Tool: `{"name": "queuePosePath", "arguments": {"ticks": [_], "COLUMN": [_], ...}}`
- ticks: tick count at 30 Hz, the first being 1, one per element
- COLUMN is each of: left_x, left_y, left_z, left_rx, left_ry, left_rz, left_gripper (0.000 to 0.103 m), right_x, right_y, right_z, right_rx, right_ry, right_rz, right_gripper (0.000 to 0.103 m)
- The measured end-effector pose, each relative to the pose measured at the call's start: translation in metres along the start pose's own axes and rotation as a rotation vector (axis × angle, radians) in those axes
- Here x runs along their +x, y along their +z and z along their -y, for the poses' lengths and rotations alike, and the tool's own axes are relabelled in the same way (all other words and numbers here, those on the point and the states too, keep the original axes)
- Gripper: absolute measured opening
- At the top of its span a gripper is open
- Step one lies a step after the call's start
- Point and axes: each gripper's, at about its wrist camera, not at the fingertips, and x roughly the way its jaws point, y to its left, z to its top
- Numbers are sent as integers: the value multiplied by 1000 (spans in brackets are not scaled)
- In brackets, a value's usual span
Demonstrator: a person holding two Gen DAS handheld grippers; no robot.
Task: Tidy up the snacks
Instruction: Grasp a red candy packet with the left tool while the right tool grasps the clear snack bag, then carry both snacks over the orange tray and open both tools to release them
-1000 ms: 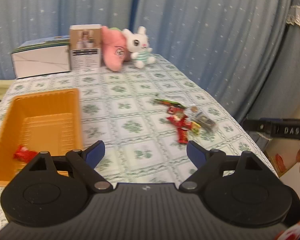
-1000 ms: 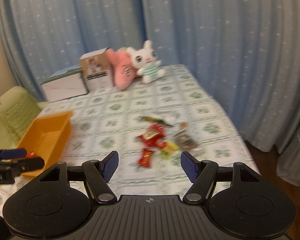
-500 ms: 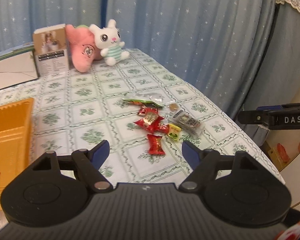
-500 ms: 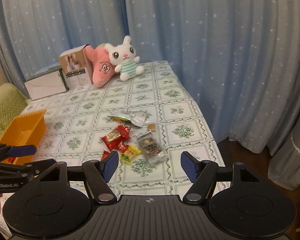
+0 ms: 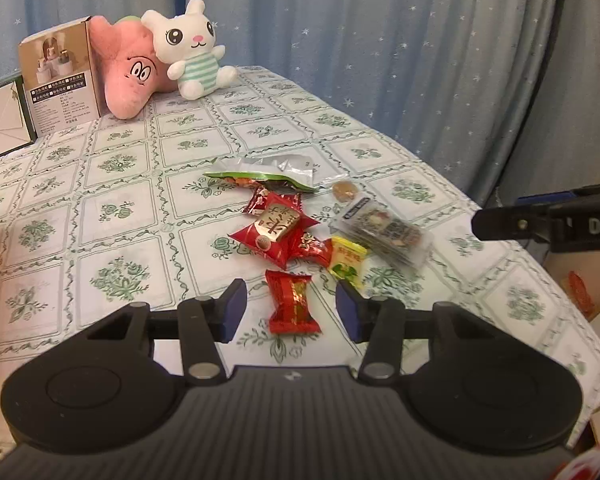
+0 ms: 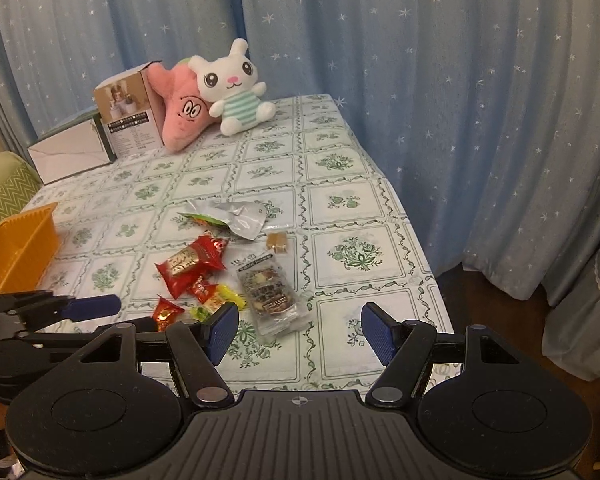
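Several snack packets lie in a pile on the patterned tablecloth. My left gripper (image 5: 291, 309) is open, its jaws on either side of a small red candy packet (image 5: 292, 307), apart from it. Beyond lie a larger red packet (image 5: 274, 230), a yellow packet (image 5: 347, 261), a clear nut pack (image 5: 384, 234) and a green and silver bag (image 5: 266, 174). My right gripper (image 6: 300, 330) is open and empty, above the table near the clear nut pack (image 6: 269, 292). The orange basket (image 6: 18, 248) stands at the left.
A white bunny plush (image 5: 190, 50), a pink plush (image 5: 130, 72) and a brown box (image 5: 60, 80) stand at the table's far end, with a white box (image 6: 68, 154) beside them. Blue curtains hang behind. The table edge (image 6: 420, 248) drops off to the right.
My left gripper has swung right from the orange basket to the snack pile and come down around the small red packet. My right gripper has moved closer to the pile.
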Motion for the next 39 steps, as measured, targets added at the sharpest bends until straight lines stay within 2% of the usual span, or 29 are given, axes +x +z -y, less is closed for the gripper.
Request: {"name": "queuePosePath", "arguments": {"ticks": [6,9,13,22,24,32,33,39], "left_x": [25,32,30,-1,-7,-18,-19,-35], "left_y": [-4,-6,-9,-11,-11,-9,-10,-12], "left_z": [0,-3,-10,-34,-37,-40,-41,-39], "left_rx": [19,15,7,-72,-83,-94,-95,-87], "left_ry": [0,-6,-12,-15,-16,-28,-28,-11], "left_rz": [-28,-35,-30,-5,3,10,8,5], "left_gripper": [32,20,20,19,19,19,19,20], "right_x": [17,27,42,81,90,110,110,94], "right_y": [3,5,7,12,13,13,14,14], "right_z": [1,1,-3,-20,-21,-19,-20,-26], "right_rx": [-21,-33,-66,-189,-205,-213,-215,-197], "right_ry": [1,10,31,39,43,51,52,34], "right_rz": [-9,-18,-30,-84,-100,-110,-109,-110], "right_gripper": [69,69,69,67,54,49,40,38]}}
